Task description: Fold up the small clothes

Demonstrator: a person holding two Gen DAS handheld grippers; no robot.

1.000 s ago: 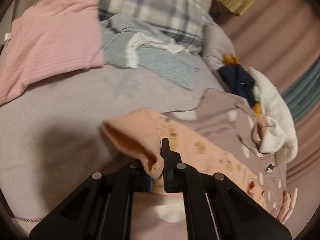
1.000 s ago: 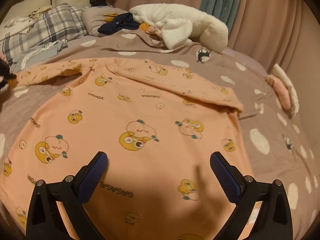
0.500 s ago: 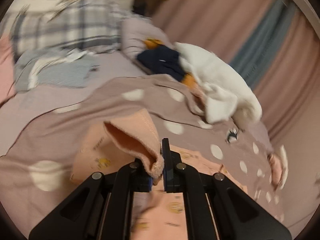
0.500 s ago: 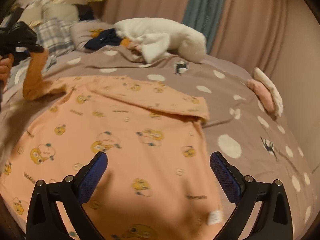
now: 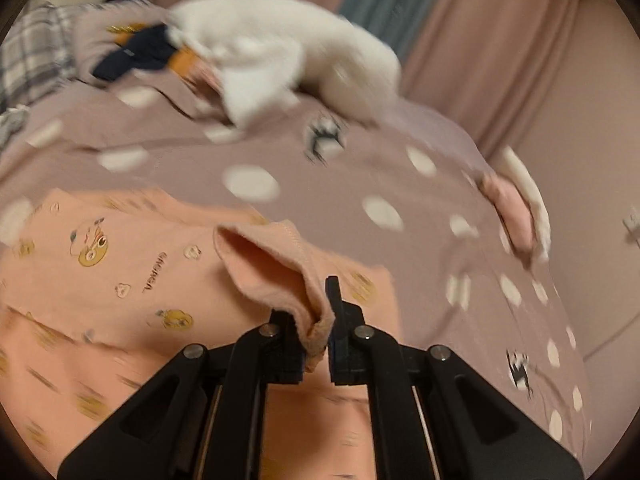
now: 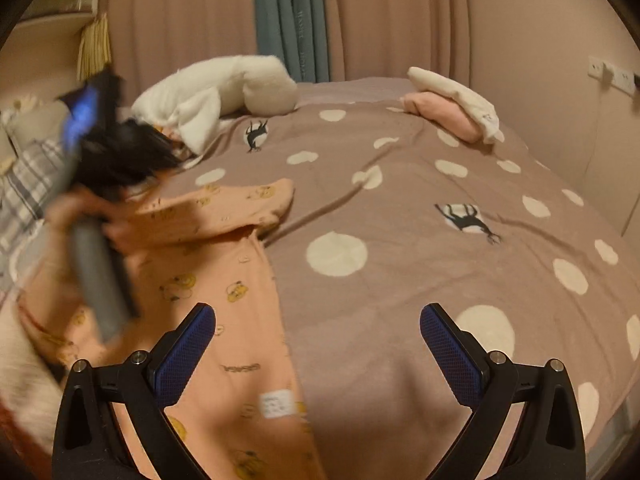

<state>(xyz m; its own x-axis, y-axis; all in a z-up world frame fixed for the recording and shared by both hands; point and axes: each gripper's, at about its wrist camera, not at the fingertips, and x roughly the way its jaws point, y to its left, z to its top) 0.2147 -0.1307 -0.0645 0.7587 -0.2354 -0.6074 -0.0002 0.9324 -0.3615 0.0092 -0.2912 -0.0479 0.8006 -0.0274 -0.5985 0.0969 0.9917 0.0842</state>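
Left wrist view: my left gripper (image 5: 318, 322) pinches soft fleecy peach sleeve cuff (image 5: 276, 276), opening facing up-left; right gripper (image 6: 318, 354) spread wide.

Left gripper (image 5: 318, 332) at lower centre of its own view, jaws clamped on a pinch of peach fabric; right gripper (image 6: 318, 354) at lower centre of its view, jaws spread wide, gripping nothing.

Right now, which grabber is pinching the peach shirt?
The left gripper. Its black fingers are shut on the cuff of the peach shirt. The right gripper, with blue pads, hangs wide open and holds nothing.
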